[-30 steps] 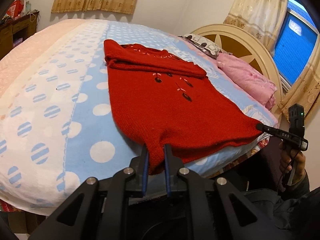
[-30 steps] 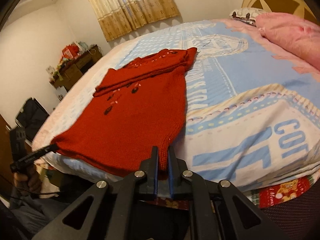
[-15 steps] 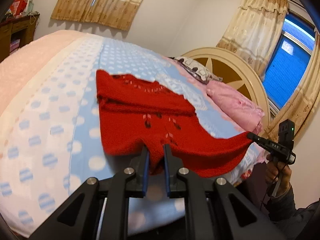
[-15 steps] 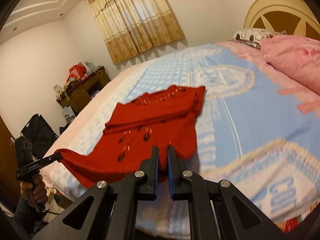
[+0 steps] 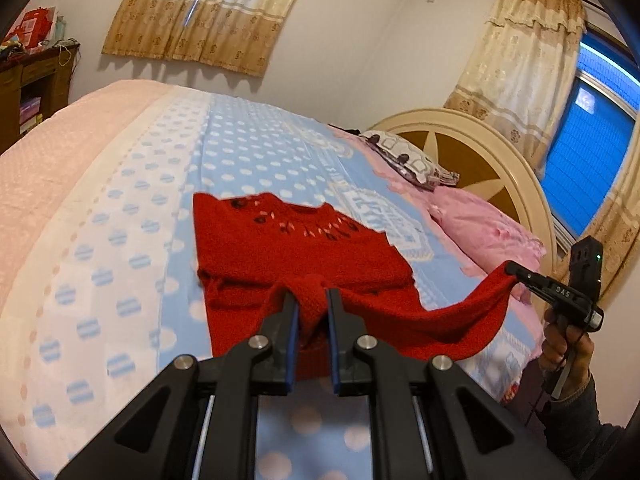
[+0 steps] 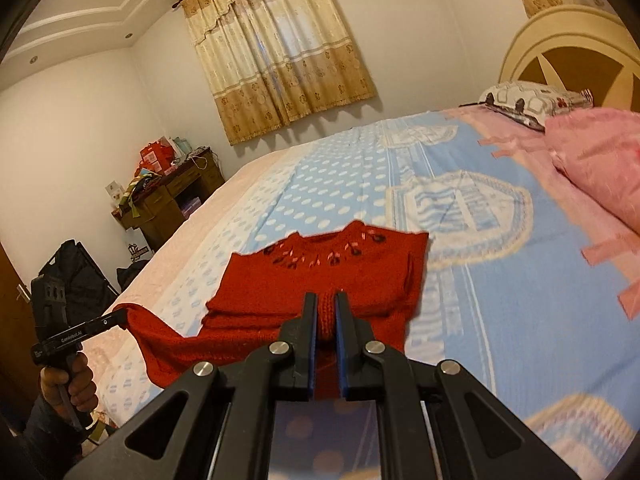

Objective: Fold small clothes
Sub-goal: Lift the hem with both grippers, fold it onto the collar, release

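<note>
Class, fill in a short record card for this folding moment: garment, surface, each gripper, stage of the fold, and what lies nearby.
garment: red sweater, knitted, neckline at the far end
surface: bed with a blue dotted cover
left gripper: shut on the hem
right gripper: shut on the hem
stage of fold: hem lifted off the bed, sagging between the grippers, held over the sweater's lower part
nearby: pink pillow by the headboard

Sweater [image 5: 304, 256] lies on bed [image 5: 120, 208], pillows [image 5: 480, 224] beyond.
</note>
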Tool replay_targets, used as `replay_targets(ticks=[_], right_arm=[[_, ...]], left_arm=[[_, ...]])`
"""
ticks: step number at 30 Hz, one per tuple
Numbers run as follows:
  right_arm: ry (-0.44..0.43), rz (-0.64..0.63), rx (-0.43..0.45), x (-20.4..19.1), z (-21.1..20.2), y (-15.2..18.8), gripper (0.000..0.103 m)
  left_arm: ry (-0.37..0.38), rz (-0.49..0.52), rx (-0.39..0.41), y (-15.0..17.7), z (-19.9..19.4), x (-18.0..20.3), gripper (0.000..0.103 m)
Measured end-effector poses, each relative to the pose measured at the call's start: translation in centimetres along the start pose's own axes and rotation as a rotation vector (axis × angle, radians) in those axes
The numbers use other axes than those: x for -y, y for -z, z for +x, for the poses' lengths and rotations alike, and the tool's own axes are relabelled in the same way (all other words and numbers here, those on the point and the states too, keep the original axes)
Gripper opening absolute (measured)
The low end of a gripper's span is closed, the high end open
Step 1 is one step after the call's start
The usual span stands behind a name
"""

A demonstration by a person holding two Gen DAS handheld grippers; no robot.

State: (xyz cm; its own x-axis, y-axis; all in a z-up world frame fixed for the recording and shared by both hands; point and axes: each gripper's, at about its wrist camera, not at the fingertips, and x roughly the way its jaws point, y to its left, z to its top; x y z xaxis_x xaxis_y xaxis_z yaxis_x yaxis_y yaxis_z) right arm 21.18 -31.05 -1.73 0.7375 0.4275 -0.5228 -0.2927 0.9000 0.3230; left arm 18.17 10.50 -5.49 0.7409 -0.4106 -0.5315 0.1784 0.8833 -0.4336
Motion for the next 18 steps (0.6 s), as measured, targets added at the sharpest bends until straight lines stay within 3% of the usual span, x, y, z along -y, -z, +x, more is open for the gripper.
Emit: replay_targets(ticks=[9,18], right_arm=[[0.04,-0.018,-0.015,1.0,4.8,-5.0,0.007],[0.08,-0.017,-0.064,2.6,10.7,-8.1,0.007]], left_arm=[[-0.015,-0.027,0.031,-4.6,3.6,-0.9,0.013],[-0.042,-0.049,0.007,-8.2,7.9,-2.7,0.012]])
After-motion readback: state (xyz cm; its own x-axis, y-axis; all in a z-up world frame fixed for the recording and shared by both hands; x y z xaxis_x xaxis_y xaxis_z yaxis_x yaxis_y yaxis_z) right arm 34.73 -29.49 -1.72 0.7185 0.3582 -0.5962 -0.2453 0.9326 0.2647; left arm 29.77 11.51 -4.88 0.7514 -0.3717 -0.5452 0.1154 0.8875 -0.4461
